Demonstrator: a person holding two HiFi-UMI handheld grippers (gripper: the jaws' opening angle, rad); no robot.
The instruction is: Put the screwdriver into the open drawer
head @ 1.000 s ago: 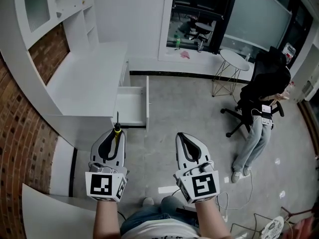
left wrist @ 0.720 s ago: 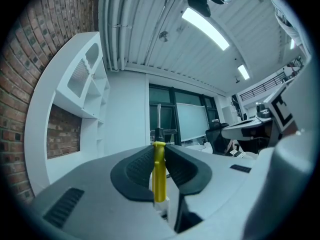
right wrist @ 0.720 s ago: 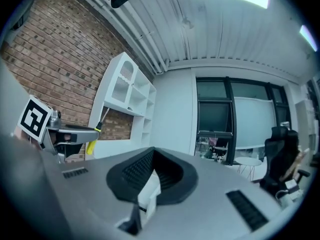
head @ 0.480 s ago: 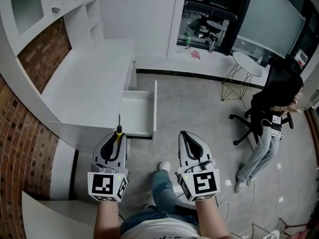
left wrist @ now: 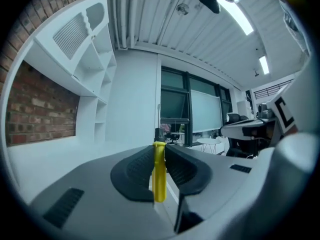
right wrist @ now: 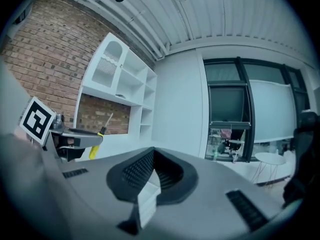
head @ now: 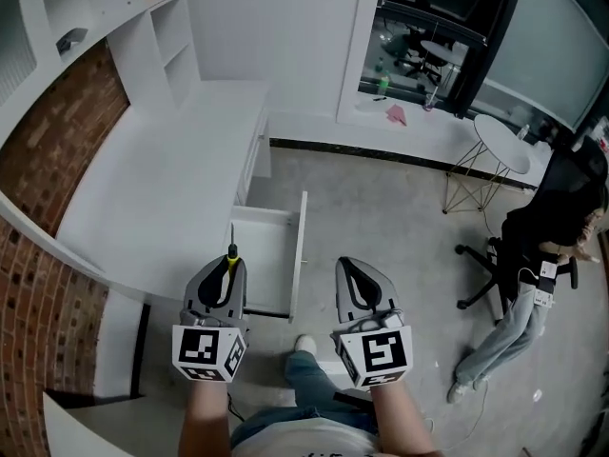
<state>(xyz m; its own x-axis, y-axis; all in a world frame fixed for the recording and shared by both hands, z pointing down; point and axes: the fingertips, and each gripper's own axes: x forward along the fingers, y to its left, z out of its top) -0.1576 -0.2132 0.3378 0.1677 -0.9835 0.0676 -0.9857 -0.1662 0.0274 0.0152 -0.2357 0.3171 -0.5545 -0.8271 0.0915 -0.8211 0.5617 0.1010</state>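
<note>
While both claws are held level and side by side low in the head view, the left claw point(head: 228, 267) is clamped on the screwdriver point(head: 230, 253). Its pads press on the yellow handle, and the black collar and thin metal shaft stick out past the tips toward 12 o'clock. The right claw point(head: 350, 272) is at 3 o'clock of the left one, well apart from it, jaws closed together with nothing between them. The open drawer point(head: 299, 255) is at 12 to 1 o'clock of the left claw, pulled out from under the white worktop point(head: 162, 198). The screwdriver is in the claw, not yet in the drawer, and its tip lines up with the drawer's near left corner in the head view. A brick wall point(head: 48, 150) is at 9 o'clock, white shelves point(head: 143, 27) at 11 o'clock, a round side table point(head: 502, 146) at 2 o'clock and a seated person point(head: 547, 246) at 3 o'clock.
</note>
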